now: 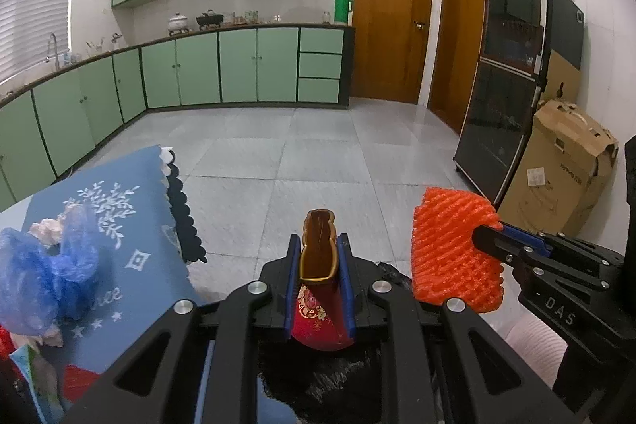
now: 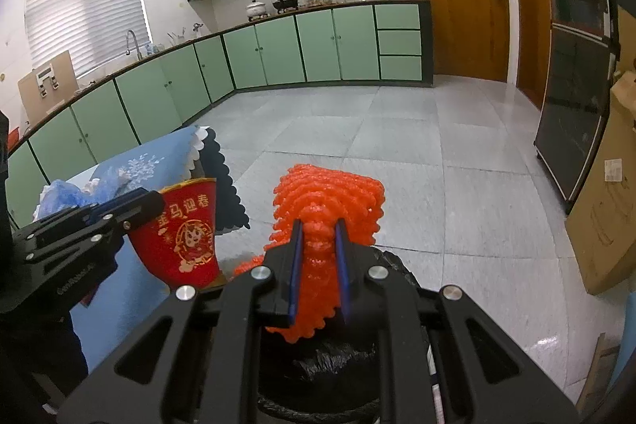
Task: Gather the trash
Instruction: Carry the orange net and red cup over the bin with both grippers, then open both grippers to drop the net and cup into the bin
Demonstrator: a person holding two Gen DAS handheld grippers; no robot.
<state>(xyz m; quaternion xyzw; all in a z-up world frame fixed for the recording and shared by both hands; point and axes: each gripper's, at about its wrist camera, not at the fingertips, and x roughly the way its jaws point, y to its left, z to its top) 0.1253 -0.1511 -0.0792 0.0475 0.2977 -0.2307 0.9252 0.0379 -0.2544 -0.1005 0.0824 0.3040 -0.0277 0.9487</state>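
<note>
Orange netted foam sleeve (image 2: 326, 221), red cup (image 2: 187, 233) (perhaps gold-printed).

The left hand-held gripper (image 1: 318, 265) is clamped on a red paper cup (image 1: 318, 308) with a gold rim, its mouth pointing far. Below it lies a black trash bag (image 1: 330, 380). To the right, the right hand-held gripper (image 1: 487, 239) pinches an orange foam net (image 1: 449, 249). At near left, a crumpled blue plastic bag (image 1: 43, 273) rests on the blue snowflake cloth (image 1: 147, 257) covering the bench.
</note>
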